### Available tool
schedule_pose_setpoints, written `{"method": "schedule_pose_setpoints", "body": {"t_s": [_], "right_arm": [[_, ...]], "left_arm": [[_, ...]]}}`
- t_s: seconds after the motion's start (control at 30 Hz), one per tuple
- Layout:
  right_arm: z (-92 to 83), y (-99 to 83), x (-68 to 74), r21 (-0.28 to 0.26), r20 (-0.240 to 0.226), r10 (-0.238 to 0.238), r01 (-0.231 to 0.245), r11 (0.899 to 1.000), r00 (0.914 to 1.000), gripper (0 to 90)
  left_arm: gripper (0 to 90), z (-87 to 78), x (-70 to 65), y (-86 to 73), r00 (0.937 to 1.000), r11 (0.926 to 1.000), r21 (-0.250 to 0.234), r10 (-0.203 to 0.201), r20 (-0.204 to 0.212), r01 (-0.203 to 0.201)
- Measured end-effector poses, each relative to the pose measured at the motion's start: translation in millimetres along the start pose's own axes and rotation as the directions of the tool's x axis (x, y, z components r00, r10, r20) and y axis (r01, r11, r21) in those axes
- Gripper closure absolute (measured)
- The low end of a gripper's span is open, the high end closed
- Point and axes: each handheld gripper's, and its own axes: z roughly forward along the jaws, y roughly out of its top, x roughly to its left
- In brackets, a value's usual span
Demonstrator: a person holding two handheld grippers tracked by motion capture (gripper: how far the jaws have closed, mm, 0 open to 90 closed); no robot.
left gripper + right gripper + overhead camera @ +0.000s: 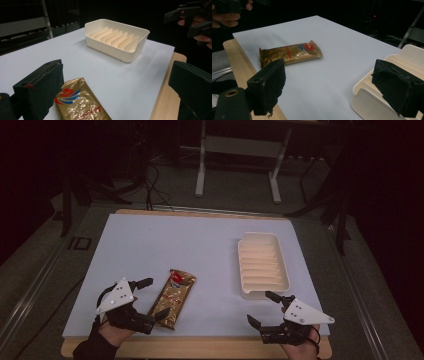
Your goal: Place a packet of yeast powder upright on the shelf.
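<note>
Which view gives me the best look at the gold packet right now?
The high view: the whole gold packet lies unobstructed on the white mat, beside the left claw. The right gripper view shows it whole too, but at an oblique angle. The left gripper view cuts off its near end.

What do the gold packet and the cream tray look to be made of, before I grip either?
The gold packet looks like thin metallised foil or film: glossy and crinkled, with crimped ends. The cream tray looks like rigid moulded plastic, smooth and slightly satin, with ribs formed into its floor. Neither can be confirmed by sight alone.
</note>
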Motion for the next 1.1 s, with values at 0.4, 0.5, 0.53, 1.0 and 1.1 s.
{"method": "schedule_pose_setpoints", "body": {"t_s": [0.4, 0.5, 0.53, 1.0, 1.1], "right_arm": [[-0.5, 1.9, 3.2, -0.032, -0.018, -0.004, 0.004, 0.999, 0.9998, 11.0], [-0.7, 2.5, 4.5, -0.035, -0.022, -0.006, 0.006, 0.999, 0.9997, 11.6], [-0.7, 2.5, 4.5, -0.035, -0.022, -0.006, 0.006, 0.999, 0.9997, 11.6], [-9.4, 4.7, -2.1, -0.050, -0.004, 0.016, -0.016, 0.999, 0.9999, 14.7], [-11.3, 4.5, -4.1, -0.054, 0.002, 0.021, -0.021, 0.998, 0.9998, 14.9]], "left_arm": [[1.9, 25.2, 22.9, 18.0, 0.9998, 0.9986, 0.051, -0.009, -0.018, 0.010], [1.9, 34.9, 30.2, 19.1, 0.9992, 0.9960, 0.089, 0.009, -0.038, -0.005], [1.9, 34.9, 30.2, 19.1, 0.9992, 0.9960, 0.089, 0.009, -0.038, -0.005], [7.3, 81.8, 67.1, 12.9, 0.9969, 0.9597, 0.276, -0.034, -0.071, 0.053], [7.5, 92.6, 74.2, 7.3, 0.9948, 0.9420, 0.330, -0.028, -0.098, 0.059]]}}
